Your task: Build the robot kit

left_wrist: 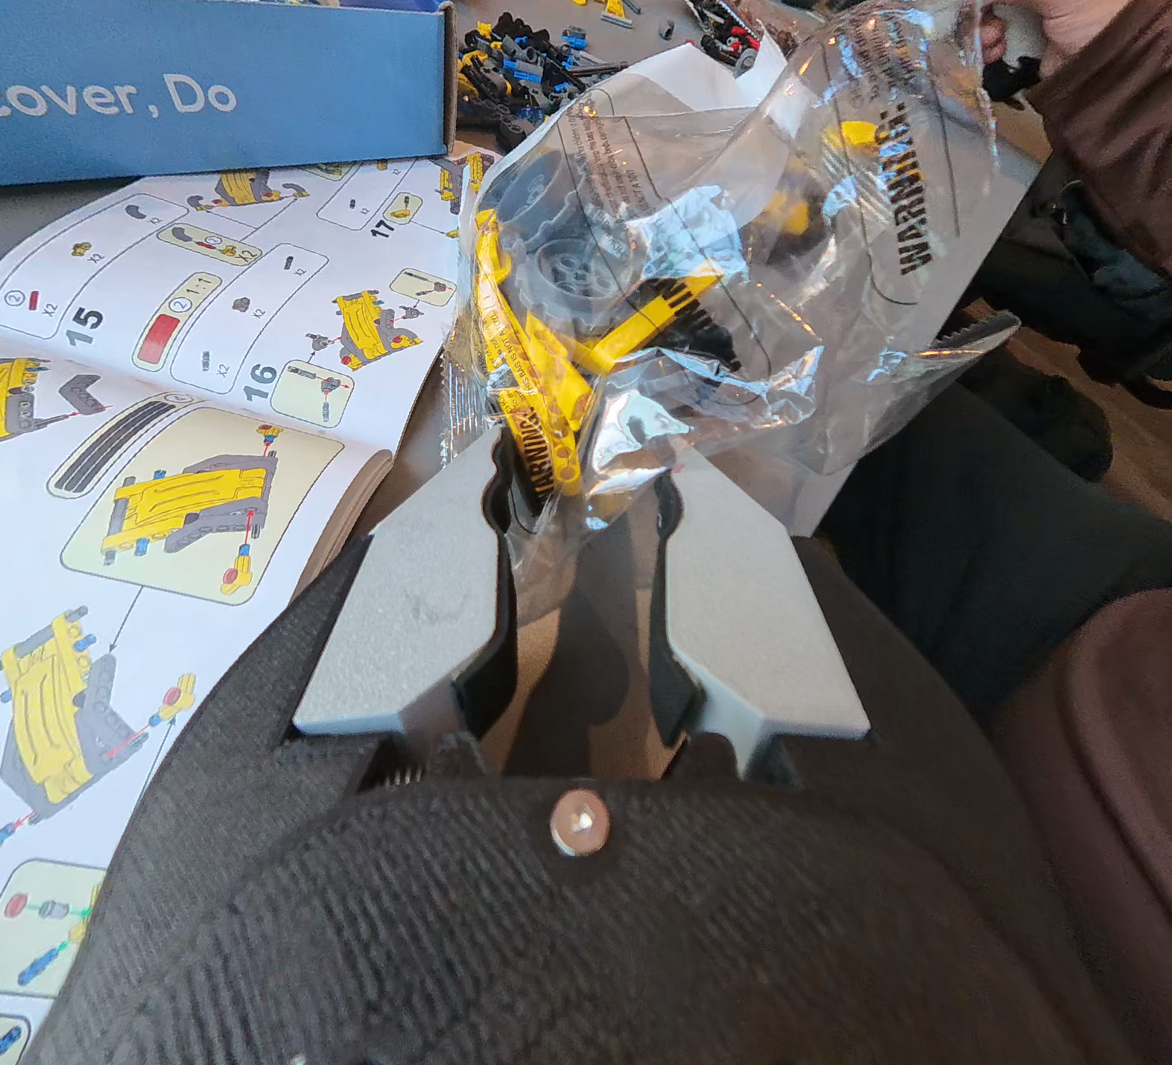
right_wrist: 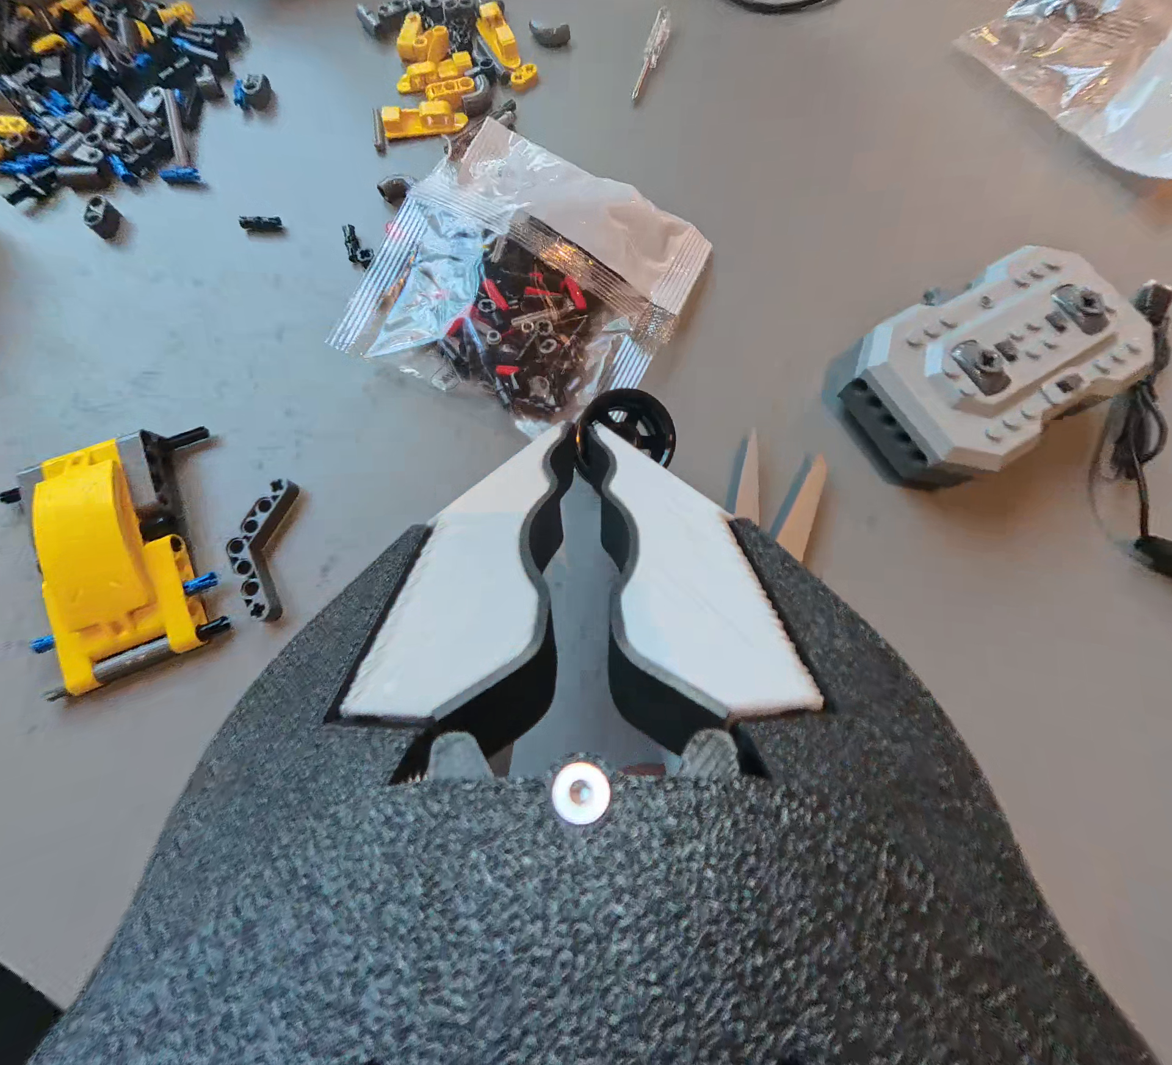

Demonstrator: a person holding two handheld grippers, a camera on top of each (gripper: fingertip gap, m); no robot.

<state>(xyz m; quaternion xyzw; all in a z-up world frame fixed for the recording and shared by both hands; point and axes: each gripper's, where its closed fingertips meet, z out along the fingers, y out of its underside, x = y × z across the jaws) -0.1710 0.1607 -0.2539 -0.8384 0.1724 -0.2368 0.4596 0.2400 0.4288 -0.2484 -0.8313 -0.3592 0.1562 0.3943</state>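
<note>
The left gripper pinches a clear crinkled plastic bag of yellow bricks, while the right gripper clamps a small black plastic wheel above the grey tabletop.

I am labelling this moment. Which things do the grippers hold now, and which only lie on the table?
Held:
- left gripper: clear parts bag
- right gripper: small black wheel

Lying about:
- instruction booklet
- blue box
- sealed small-parts bag
- grey motor block
- yellow assembly

Black textured tongs, 2 pale grey fingers, 1 silver screw.
</note>
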